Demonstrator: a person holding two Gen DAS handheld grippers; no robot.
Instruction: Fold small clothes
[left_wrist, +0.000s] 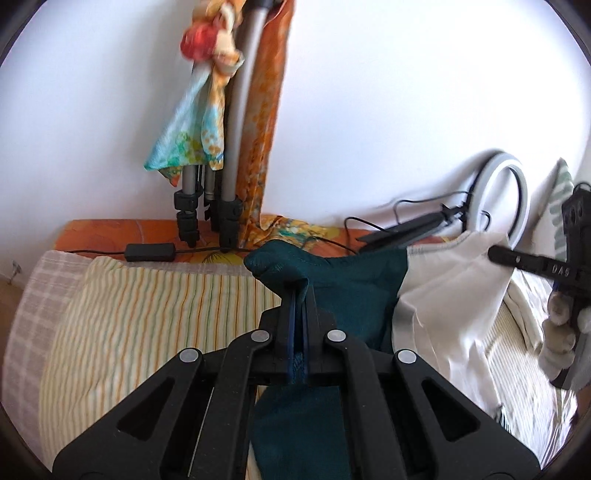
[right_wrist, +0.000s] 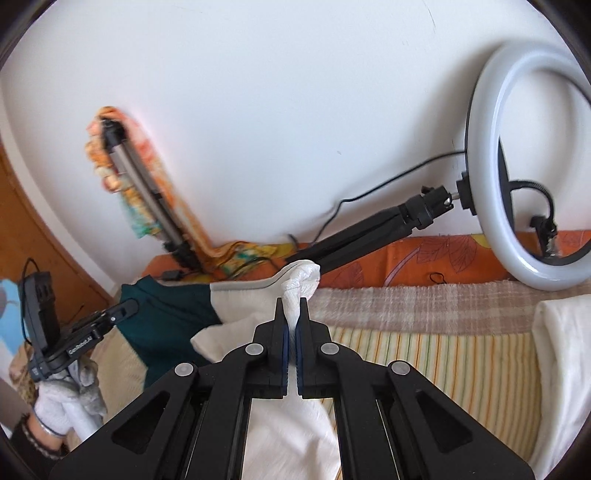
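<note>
A small two-tone garment, teal (left_wrist: 354, 280) on one side and cream-white (left_wrist: 454, 280) on the other, is held lifted above the bed. My left gripper (left_wrist: 300, 291) is shut on a bunched teal corner. My right gripper (right_wrist: 292, 304) is shut on a bunched cream-white corner (right_wrist: 301, 277). In the right wrist view the teal part (right_wrist: 170, 310) stretches left to the left gripper (right_wrist: 127, 308). In the left wrist view the right gripper (left_wrist: 495, 253) holds the white edge at far right. The cloth hangs between the two grippers.
The bed has a striped yellow sheet (left_wrist: 147, 317) and a checked blanket (right_wrist: 406, 306). A ring light (right_wrist: 517, 166) on a folded tripod (right_wrist: 369, 236) lies at the back. A second tripod (left_wrist: 229, 147) draped with patterned cloths leans on the white wall. A folded white cloth (right_wrist: 565, 350) lies right.
</note>
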